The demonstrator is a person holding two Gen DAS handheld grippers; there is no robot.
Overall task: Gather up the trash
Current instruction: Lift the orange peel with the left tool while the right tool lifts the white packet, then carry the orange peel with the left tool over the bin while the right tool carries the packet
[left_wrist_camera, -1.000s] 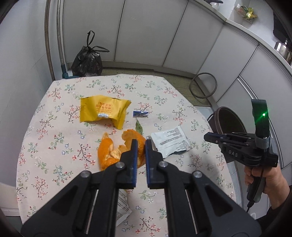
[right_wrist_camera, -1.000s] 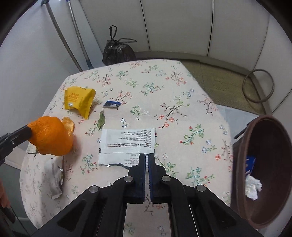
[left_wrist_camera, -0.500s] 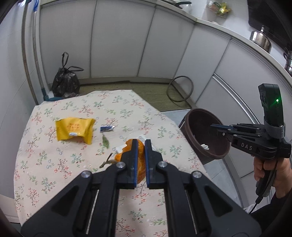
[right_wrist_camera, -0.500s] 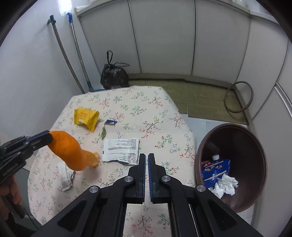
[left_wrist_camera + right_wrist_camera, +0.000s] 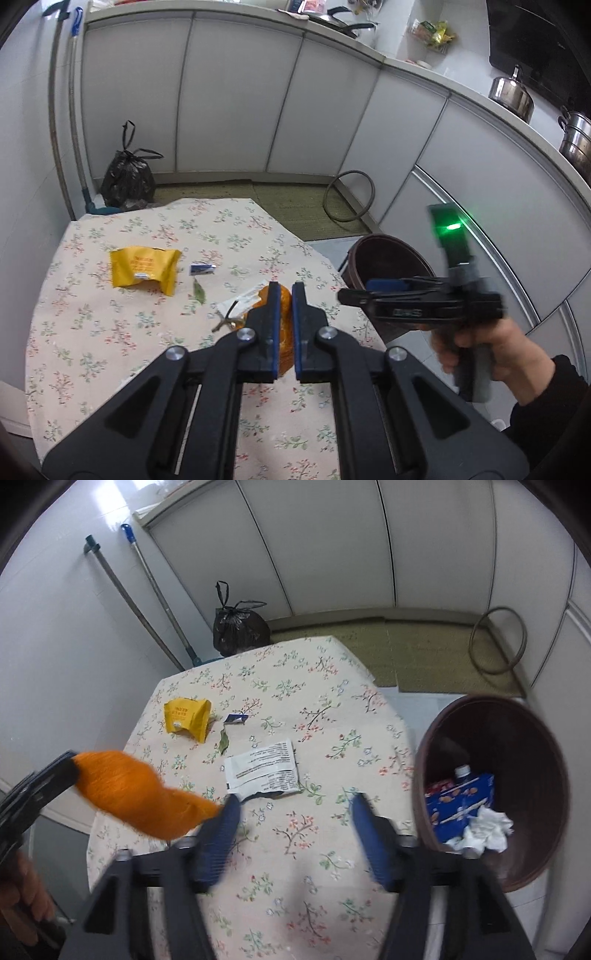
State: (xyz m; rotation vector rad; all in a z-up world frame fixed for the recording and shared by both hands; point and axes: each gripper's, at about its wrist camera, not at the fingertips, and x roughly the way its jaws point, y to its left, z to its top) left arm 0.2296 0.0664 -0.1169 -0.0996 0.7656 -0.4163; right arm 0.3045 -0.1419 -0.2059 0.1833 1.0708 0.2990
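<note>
Left wrist view: left gripper (image 5: 284, 295), jaws pinching orange peel (image 5: 282, 314), now raised off the worktop (image 5: 92, 332) toward the bin (image 5: 388, 254). Right wrist view: right gripper (image 5: 291, 812), jaws just opened, nothing between; white wrapper (image 5: 262, 768) remains, peel gone from cloth.
</note>
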